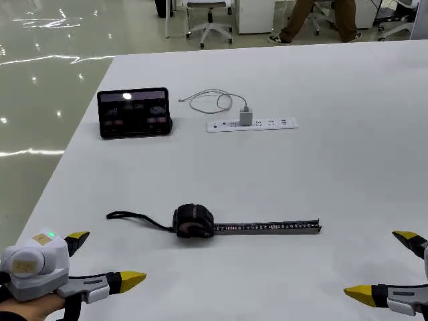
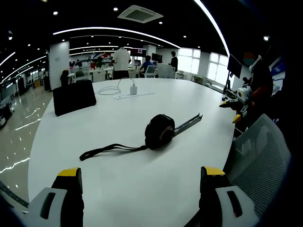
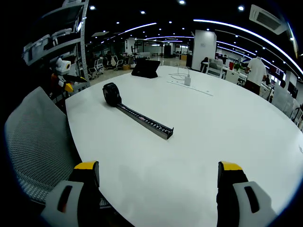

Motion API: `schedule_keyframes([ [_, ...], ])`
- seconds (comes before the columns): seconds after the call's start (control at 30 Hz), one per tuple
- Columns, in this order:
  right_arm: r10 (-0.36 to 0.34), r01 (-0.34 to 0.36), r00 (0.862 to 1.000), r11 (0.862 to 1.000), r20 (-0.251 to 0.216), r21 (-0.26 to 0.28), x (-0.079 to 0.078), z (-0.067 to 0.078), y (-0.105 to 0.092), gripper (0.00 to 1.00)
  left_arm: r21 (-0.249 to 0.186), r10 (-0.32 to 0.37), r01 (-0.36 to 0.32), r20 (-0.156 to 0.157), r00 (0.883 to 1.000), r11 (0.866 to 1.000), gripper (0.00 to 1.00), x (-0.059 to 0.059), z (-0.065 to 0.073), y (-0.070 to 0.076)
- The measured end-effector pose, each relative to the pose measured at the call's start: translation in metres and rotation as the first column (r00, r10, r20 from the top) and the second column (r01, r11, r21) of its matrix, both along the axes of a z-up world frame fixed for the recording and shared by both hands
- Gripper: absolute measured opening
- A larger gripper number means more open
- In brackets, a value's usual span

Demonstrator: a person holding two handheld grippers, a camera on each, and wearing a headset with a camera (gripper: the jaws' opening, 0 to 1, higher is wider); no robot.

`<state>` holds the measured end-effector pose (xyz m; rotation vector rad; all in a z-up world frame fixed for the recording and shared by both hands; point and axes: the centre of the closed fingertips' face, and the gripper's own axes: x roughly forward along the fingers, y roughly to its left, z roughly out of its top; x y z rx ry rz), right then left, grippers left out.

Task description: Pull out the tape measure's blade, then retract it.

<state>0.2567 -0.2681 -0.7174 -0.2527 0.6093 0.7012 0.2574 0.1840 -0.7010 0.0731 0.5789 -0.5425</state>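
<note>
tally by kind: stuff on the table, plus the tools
Tape measure: 1
Tablet: 1
Power strip: 1
Charger with cable: 1
Tools: 2 (left tool, right tool, both open)
Total: 6

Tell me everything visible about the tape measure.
The tape measure is black and rounded, seemingly plastic, and rests on the white table. Its dark blade, printed with pale markings, is pulled out and lies flat along the table. A black wrist strap trails from the opposite side. Nothing but the table touches it.
</note>
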Motion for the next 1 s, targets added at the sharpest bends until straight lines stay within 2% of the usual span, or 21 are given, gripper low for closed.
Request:
schedule_keyframes([
  [0.03, -0.005, 0.005, 1.0, 1.0, -0.012, 0.02, -0.0014, 0.0008, 0.0015, 1.0, 0.0, 0.004, -0.004, 0.0, 1.0, 1.0, 1.0, -0.0003, -0.0003, 0.0013],
  [0.13, 0.003, -0.003, 1.0, 1.0, -0.007, -0.002, -0.0042, -0.0011, 0.0, 1.0, -0.007, 0.012, -0.012, -0.002, 1.0, 1.0, 1.0, -0.0019, -0.0009, 0.0023],
  [0.4, -0.002, 0.002, 1.0, 1.0, -0.003, -0.003, -0.0098, -0.0032, -0.0038, 1.0, 0.002, 0.015, -0.015, -0.001, 1.0, 1.0, 1.0, -0.0045, 0.0006, 0.005],
  [0.7, -0.003, 0.003, 1.0, 1.0, -0.005, -0.007, -0.0109, -0.0033, -0.0069, 1.0, 0.005, 0.01, -0.01, 0.0, 1.0, 1.0, 1.0, -0.0047, 0.0008, 0.0047],
  [1.0, -0.016, 0.016, 1.0, 1.0, -0.006, 0.019, -0.0089, 0.0003, -0.0073, 1.0, 0.016, -0.016, 0.016, -0.006, 1.0, 1.0, 1.0, -0.0079, -0.0021, 0.001],
])
